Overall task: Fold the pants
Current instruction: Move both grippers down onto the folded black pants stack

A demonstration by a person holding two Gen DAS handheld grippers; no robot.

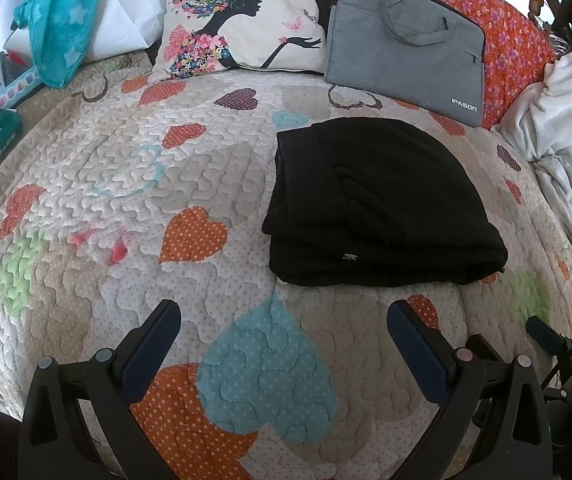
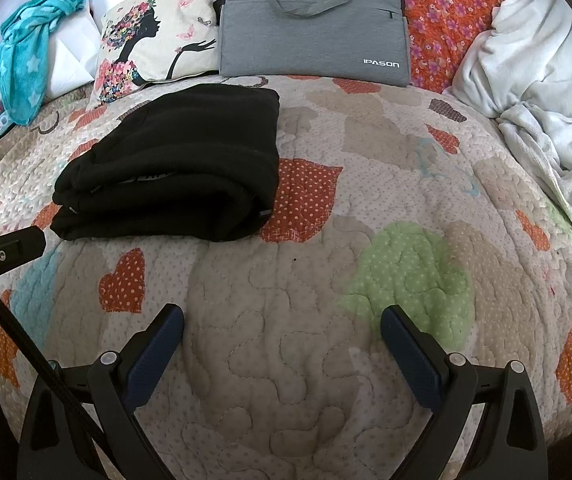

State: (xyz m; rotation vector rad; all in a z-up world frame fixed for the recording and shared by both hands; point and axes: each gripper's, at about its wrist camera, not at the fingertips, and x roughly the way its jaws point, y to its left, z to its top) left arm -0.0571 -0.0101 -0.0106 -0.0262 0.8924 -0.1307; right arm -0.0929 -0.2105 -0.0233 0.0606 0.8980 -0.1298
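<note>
The black pants lie folded in a compact stack on the heart-patterned quilt; they also show in the right wrist view, left of centre. My left gripper is open and empty, held above the quilt just short of the stack's near edge. My right gripper is open and empty, over bare quilt to the right of the stack. Each gripper's tip shows at the edge of the other's view: the right one, the left one.
A grey laptop bag and a printed cushion lean at the head of the bed behind the pants. A white blanket is bunched along the right side. A teal towel hangs at the far left.
</note>
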